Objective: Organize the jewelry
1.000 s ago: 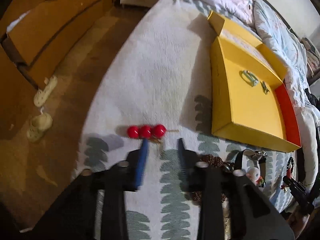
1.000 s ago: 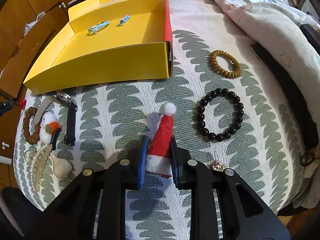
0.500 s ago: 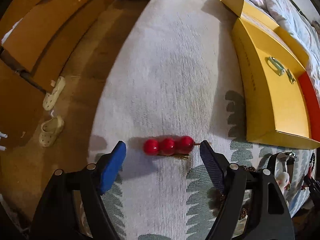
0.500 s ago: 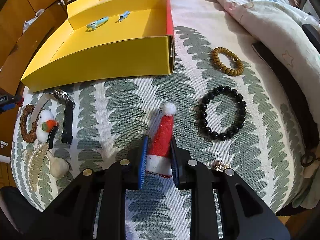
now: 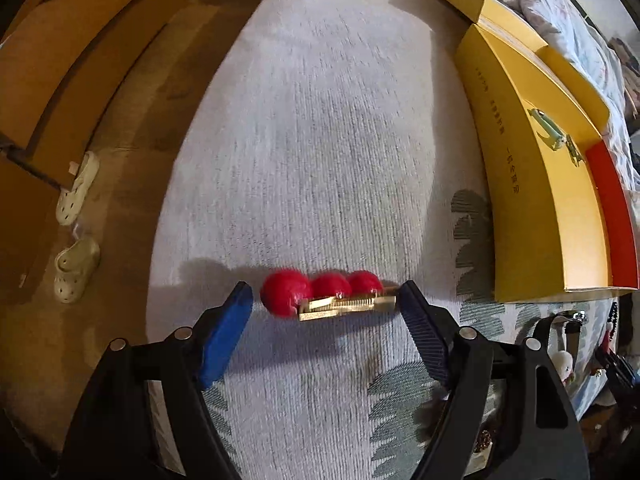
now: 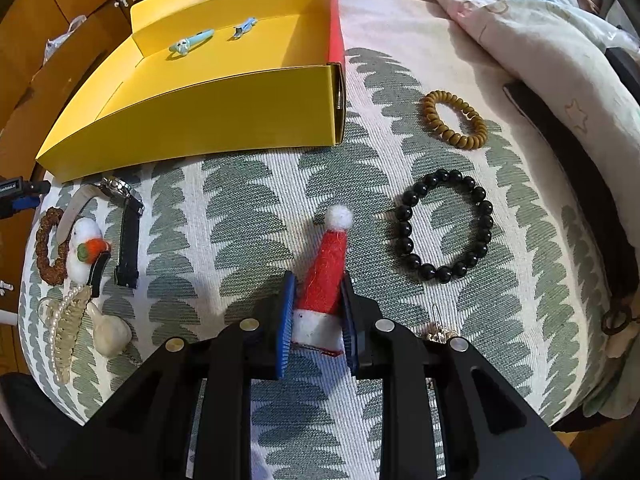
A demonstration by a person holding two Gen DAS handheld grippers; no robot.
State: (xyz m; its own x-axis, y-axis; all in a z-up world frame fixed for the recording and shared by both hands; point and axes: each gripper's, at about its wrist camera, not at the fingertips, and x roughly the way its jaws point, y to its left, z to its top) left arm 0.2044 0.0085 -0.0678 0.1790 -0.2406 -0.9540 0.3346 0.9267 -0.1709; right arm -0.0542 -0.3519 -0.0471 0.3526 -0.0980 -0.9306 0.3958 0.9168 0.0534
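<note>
The left gripper (image 5: pixel 324 306), jaws released, is straddling the red-ball hair clip (image 5: pixel 326 294): light, stiff, best pinched across its gold bar. The right gripper (image 6: pixel 318 314) is grasping the soft felt Santa hat clip (image 6: pixel 325 276).

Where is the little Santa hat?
In the right wrist view, the Santa hat sits low in the middle, pinched between the right gripper fingers, just left of the black bead bracelet.

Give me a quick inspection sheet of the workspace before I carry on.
Surface: leaf-patterned bedspread.
Job's things: yellow box holds two blue clips; red bead clip, black bracelet, brown bracelet, watch lie outside.
Clutter: pearl clip, snowman clip at the bed's edge.
Grippers: left gripper open around the bead clip; right gripper shut on santa hat.
Cables: nothing seen.
Surroundings: shoes on floor, quilt.
</note>
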